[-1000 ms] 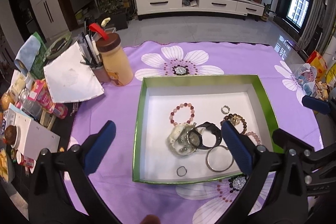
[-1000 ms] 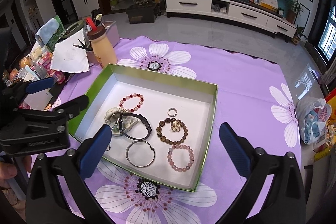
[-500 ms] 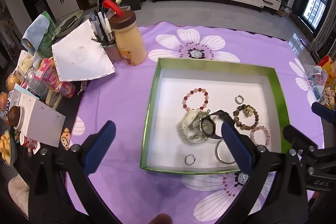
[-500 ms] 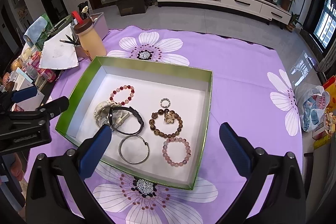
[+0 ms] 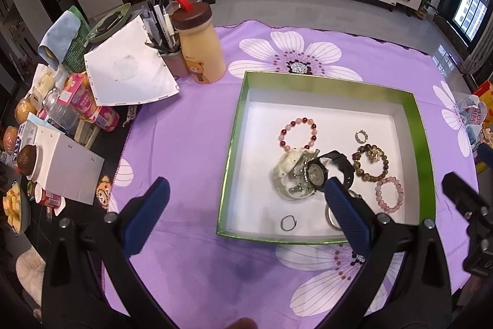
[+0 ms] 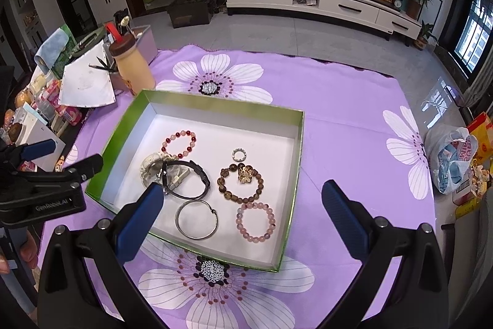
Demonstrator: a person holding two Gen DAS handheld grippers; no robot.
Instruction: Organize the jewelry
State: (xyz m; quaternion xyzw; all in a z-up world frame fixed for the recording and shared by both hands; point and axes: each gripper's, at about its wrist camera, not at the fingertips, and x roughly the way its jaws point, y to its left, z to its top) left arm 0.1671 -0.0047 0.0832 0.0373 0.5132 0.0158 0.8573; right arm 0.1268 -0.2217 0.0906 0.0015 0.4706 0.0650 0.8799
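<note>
A green box (image 5: 243, 100) (image 6: 215, 105) with a white floor lies on the purple cloth. Inside it are a red-and-pink bead bracelet (image 5: 282, 134) (image 6: 178, 133), a white watch (image 5: 291, 174) (image 6: 152, 167), a black watch (image 5: 334, 168) (image 6: 203, 178), a brown bead bracelet (image 5: 374, 153) (image 6: 245, 174), a pink bead bracelet (image 5: 378, 193) (image 6: 238, 219), a silver bangle (image 6: 177, 219) and a small ring (image 5: 357, 136) (image 6: 233, 155). My left gripper (image 5: 245, 190) hangs open above the box's near left corner. My right gripper (image 6: 242, 190) hangs open above its near right side. Neither holds anything.
A yellow bottle (image 5: 200, 51) with a brown lid, a pen cup (image 5: 172, 60) and white paper (image 5: 129, 73) stand left of the box. A white carton (image 5: 64, 171) and snack packs crowd the left edge. A plastic bag (image 6: 453, 159) lies at the far right.
Both grippers have drawn up and back from the box, so it sits lower and smaller in view. The left one has also shifted left. The jewelry has not moved.
</note>
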